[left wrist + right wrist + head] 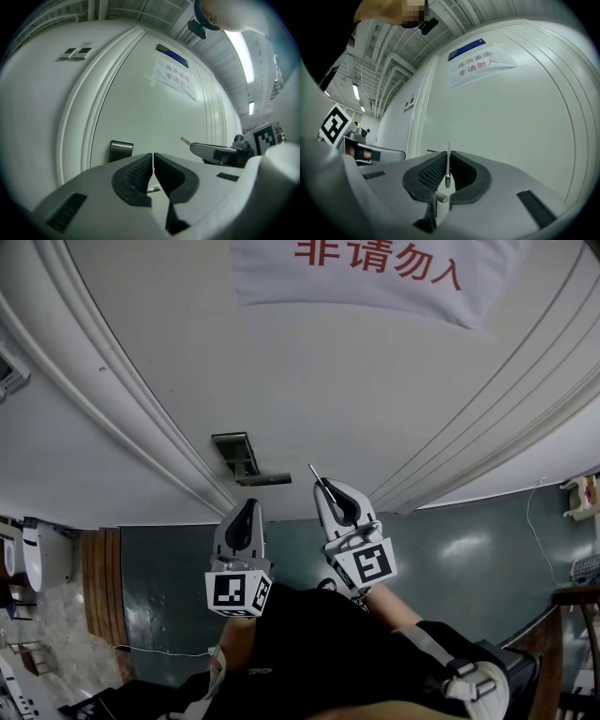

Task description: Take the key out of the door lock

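Scene: white door (394,399) ahead | your left gripper (246,510): pressed together, empty, just below the lock plate (234,454) | your right gripper (331,489): pinches the key (316,472), right of the plate, clear of it | progress: key looks fully out, extraction seems done | sign (375,268) above the plate, red: "库房重地 / 非请勿入".

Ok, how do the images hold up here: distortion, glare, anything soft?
Head view: door mouldings bow heavily, and a pale glare patch sits on the green floor. Left gripper view: round fisheye with black corners, ceiling light blown out. Right gripper view: same fisheye, yet the key in the right gripper reads sharp.
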`<state>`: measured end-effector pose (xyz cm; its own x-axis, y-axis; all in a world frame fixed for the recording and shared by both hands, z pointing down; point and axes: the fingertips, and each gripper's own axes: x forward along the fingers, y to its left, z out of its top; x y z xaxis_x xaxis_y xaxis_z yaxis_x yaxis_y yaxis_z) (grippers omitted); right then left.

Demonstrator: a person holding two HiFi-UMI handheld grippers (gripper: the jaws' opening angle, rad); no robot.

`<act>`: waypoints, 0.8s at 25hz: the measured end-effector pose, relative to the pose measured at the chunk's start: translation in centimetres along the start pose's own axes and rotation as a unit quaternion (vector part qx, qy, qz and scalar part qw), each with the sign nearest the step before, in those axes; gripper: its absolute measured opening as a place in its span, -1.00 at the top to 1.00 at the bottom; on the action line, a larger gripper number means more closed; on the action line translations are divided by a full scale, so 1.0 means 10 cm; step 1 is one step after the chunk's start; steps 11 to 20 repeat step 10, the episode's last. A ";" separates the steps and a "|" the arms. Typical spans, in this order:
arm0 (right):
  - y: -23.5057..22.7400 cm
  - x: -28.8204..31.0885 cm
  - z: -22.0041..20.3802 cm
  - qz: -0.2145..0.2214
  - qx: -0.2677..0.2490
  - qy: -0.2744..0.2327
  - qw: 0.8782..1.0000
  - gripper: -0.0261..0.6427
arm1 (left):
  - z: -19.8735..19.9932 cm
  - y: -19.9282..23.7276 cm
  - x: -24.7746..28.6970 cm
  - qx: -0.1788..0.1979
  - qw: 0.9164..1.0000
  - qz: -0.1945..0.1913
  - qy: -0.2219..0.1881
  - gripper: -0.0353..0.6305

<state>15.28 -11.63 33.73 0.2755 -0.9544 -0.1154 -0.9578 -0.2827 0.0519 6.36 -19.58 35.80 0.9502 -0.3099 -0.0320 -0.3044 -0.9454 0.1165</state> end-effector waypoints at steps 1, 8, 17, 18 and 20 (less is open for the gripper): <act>0.01 0.00 -0.01 0.001 0.000 0.001 1.000 0.83 | 0.00 0.00 -0.01 -0.001 1.000 0.002 0.000 0.81; 0.03 0.03 -0.04 0.003 0.002 0.007 1.000 0.83 | -0.04 0.05 -0.01 -0.003 1.000 0.005 -0.001 0.81; 0.04 0.07 -0.04 0.002 0.001 0.004 1.000 0.83 | -0.05 0.09 0.00 -0.002 1.000 0.005 -0.003 0.81; 0.04 0.07 -0.04 0.002 0.001 0.004 1.000 0.83 | -0.05 0.09 0.00 -0.002 1.000 0.005 -0.003 0.81; 0.04 0.07 -0.04 0.002 0.001 0.004 1.000 0.83 | -0.05 0.09 0.00 -0.002 1.000 0.005 -0.003 0.81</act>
